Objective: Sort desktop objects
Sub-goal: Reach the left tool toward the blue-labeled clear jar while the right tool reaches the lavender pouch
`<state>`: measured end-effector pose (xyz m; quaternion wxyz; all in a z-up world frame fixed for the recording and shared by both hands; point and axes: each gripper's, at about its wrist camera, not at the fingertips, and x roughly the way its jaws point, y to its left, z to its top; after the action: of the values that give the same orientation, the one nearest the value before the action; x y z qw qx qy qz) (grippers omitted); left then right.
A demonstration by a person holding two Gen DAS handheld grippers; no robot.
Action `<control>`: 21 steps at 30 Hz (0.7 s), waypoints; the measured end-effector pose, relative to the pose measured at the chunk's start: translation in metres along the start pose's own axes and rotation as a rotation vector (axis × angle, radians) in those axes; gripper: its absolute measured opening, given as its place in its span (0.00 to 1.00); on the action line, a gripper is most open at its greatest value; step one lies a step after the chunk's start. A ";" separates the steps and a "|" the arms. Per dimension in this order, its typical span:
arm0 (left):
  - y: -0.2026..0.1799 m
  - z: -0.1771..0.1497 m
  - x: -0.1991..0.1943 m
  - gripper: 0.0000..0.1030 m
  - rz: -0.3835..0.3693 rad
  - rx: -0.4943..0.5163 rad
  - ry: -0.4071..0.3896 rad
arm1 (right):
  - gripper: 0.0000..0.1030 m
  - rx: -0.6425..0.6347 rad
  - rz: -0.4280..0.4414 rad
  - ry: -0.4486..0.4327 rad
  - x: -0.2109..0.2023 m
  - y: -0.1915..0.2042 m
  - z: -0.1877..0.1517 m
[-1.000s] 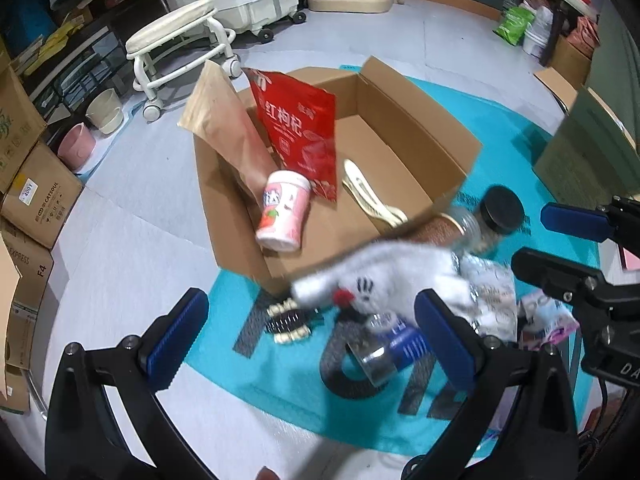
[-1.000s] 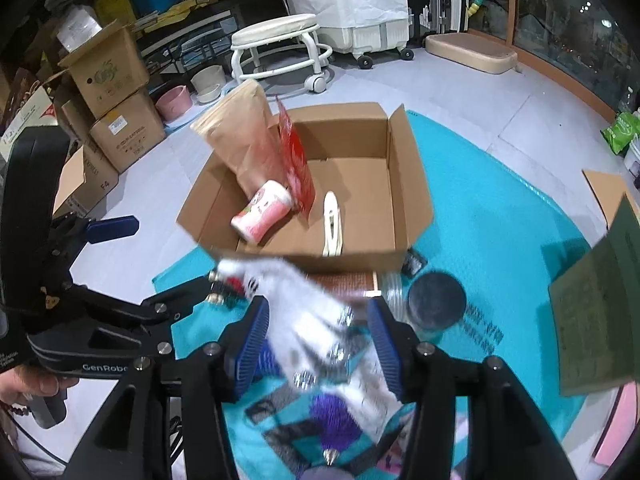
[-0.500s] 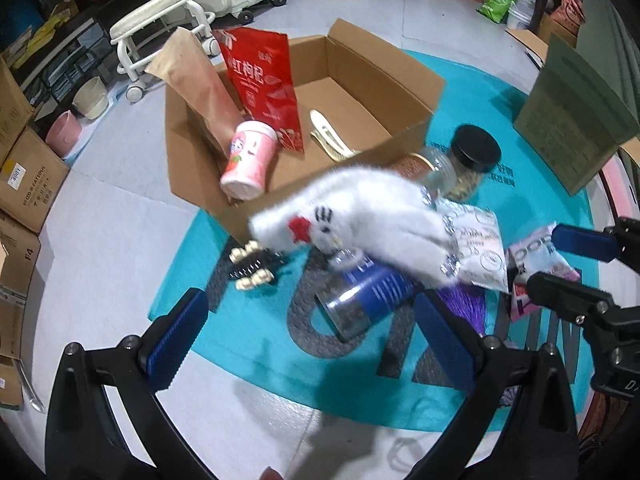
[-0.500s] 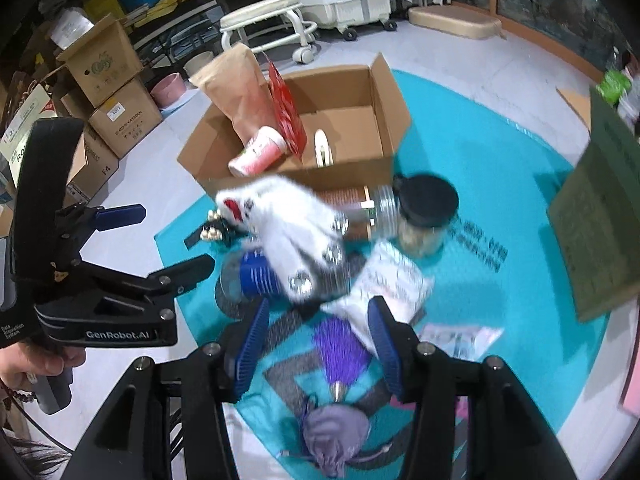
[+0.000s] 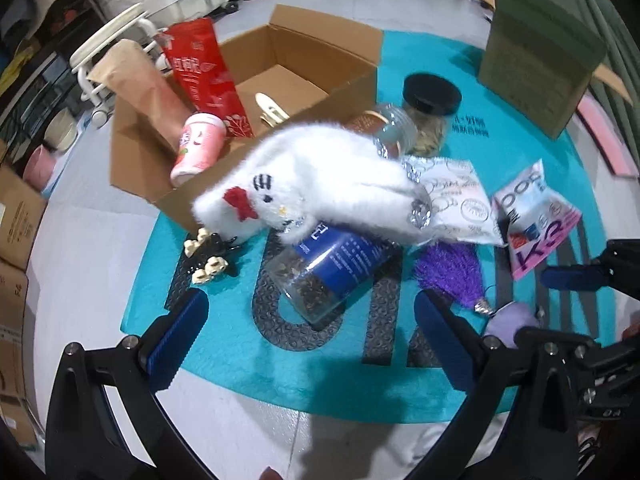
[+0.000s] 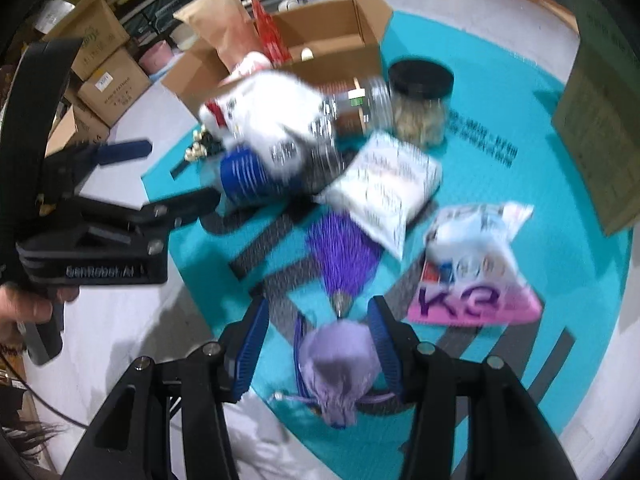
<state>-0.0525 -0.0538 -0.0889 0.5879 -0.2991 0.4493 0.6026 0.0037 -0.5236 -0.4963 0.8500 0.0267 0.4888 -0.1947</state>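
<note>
My left gripper (image 5: 308, 340) stands open above the teal mat (image 5: 224, 352), empty, just short of a blue-labelled jar (image 5: 332, 264) lying on its side. A white plush toy (image 5: 320, 176) lies over that jar. My right gripper (image 6: 320, 340) is open, and a lavender drawstring pouch (image 6: 340, 364) lies between its fingers; the left pad stands clear of it. A purple tassel (image 6: 344, 256) lies just beyond the pouch. A white packet (image 6: 384, 188), a pink K3 packet (image 6: 476, 268) and a black-lidded jar (image 6: 420, 104) lie further out. The picture is blurred.
An open cardboard box (image 5: 340, 40) at the mat's far edge holds a red bag (image 5: 204, 76), a brown bag (image 5: 140, 84), a pink cup (image 5: 196, 148) and a cream clip. A black beaded hair clip (image 5: 208, 256) lies at its corner. A green box (image 5: 536, 56) stands far right.
Both grippers have come down and nearer to the mat. The pouch, first hidden, then in front of the right fingers, now lies between them. Neither gripper's gap has changed.
</note>
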 end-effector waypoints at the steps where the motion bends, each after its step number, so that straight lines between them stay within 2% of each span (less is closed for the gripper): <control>1: -0.001 0.000 0.004 1.00 -0.005 0.006 0.003 | 0.51 0.005 0.000 0.011 0.003 -0.001 -0.004; 10: -0.008 0.003 0.035 1.00 -0.022 0.039 0.039 | 0.51 0.066 -0.023 0.057 0.021 -0.013 -0.021; 16: -0.014 0.008 0.051 1.00 -0.065 0.046 0.048 | 0.51 0.088 -0.033 0.079 0.029 -0.015 -0.028; 21: -0.024 0.011 0.063 1.00 0.002 0.103 0.051 | 0.56 0.091 -0.039 0.078 0.033 -0.014 -0.030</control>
<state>-0.0359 -0.0186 -0.1451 0.5902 -0.2833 0.4950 0.5713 -0.0112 -0.5391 -0.5378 0.8243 0.0632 0.5126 -0.2320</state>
